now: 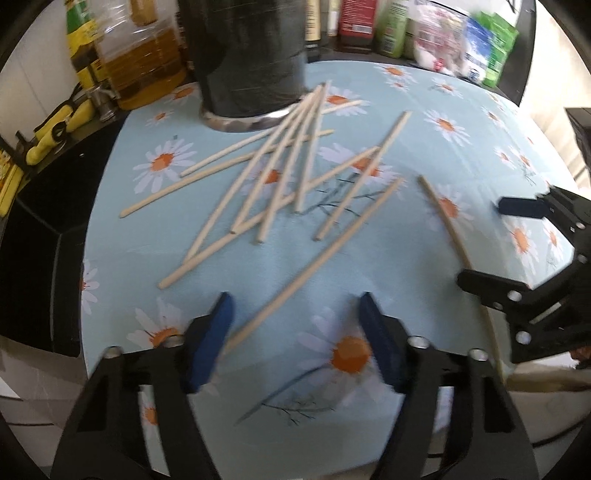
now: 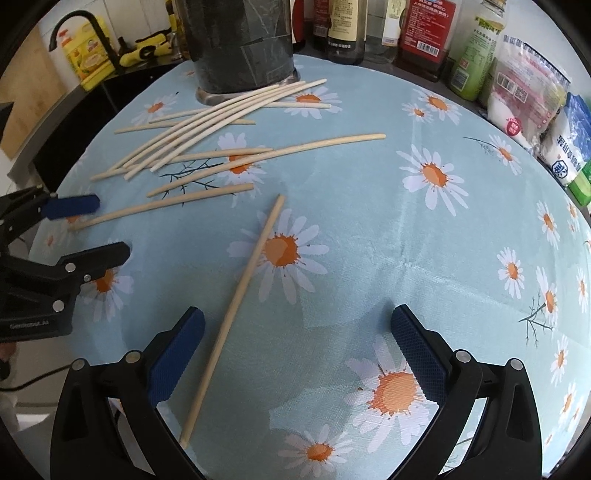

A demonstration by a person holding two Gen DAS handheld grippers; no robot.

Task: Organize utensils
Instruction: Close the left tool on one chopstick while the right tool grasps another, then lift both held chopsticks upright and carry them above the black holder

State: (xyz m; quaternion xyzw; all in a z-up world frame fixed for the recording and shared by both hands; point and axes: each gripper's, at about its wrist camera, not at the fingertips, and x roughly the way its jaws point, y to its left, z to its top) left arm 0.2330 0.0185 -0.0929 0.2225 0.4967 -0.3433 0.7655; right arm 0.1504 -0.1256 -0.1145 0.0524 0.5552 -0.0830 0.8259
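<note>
Jaws of both grippers spread, nothing pinched. Left gripper (image 1: 295, 343) hovers low over the surface, near end of one long chopstick (image 1: 317, 258) lying between its blue pads, close to the left pad; contact cannot be told, frame blurred. Right gripper (image 2: 299, 354) also wide apart, a single chopstick (image 2: 236, 306) running diagonally from near its left pad out toward the far side, not gripped. Remaining chopsticks (image 2: 207, 129) scattered and crossing in a loose pile on the far-left part of the surface, several tips resting against the base of a dark cylindrical holder (image 2: 240, 44) standing upright at the far edge. Surface covered by a light blue daisy-print cloth (image 2: 406, 240). Bottles (image 2: 424, 33) and packets (image 2: 524, 88) line the far and right edge; yellow bottle (image 2: 88, 55) and black tap (image 2: 85, 26) at far left. Oil bottle (image 1: 136, 55) left of the holder in the left wrist view.
</note>
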